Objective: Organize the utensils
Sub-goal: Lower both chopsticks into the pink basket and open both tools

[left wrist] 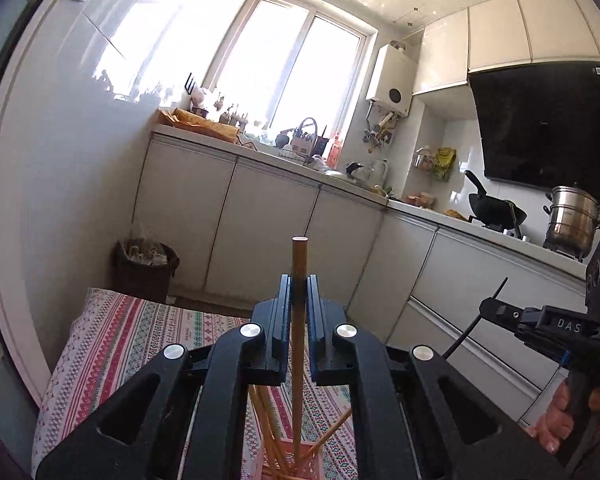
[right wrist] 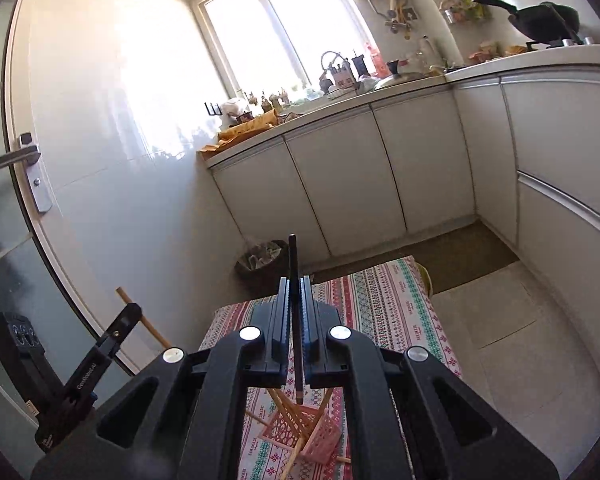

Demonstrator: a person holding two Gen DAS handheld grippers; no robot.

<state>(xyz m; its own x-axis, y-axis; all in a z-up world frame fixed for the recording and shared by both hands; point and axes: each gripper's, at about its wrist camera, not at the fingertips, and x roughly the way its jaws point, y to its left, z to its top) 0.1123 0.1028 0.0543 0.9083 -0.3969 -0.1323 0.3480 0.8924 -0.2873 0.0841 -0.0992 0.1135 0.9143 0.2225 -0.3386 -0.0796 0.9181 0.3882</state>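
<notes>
My left gripper point(left wrist: 299, 280) is shut on a wooden chopstick point(left wrist: 299, 264) held upright, its lower end reaching into a pink slotted holder point(left wrist: 296, 462) that holds several wooden chopsticks. My right gripper point(right wrist: 295, 280) is shut on a thin black chopstick point(right wrist: 293, 256), held upright with its lower tip just above the pink holder point(right wrist: 300, 434). The right gripper also shows in the left wrist view point(left wrist: 490, 306) at the right, gripping the black stick. The left gripper shows in the right wrist view point(right wrist: 134, 312) at the lower left with the wooden chopstick.
The holder stands on a small table with a patterned red, green and white cloth point(right wrist: 384, 304). A dark waste bin point(left wrist: 144, 268) stands on the floor beyond it. White kitchen cabinets point(right wrist: 340, 184) and a cluttered counter run behind; a wok point(left wrist: 496, 206) and steel pot point(left wrist: 572, 220) sit on the stove.
</notes>
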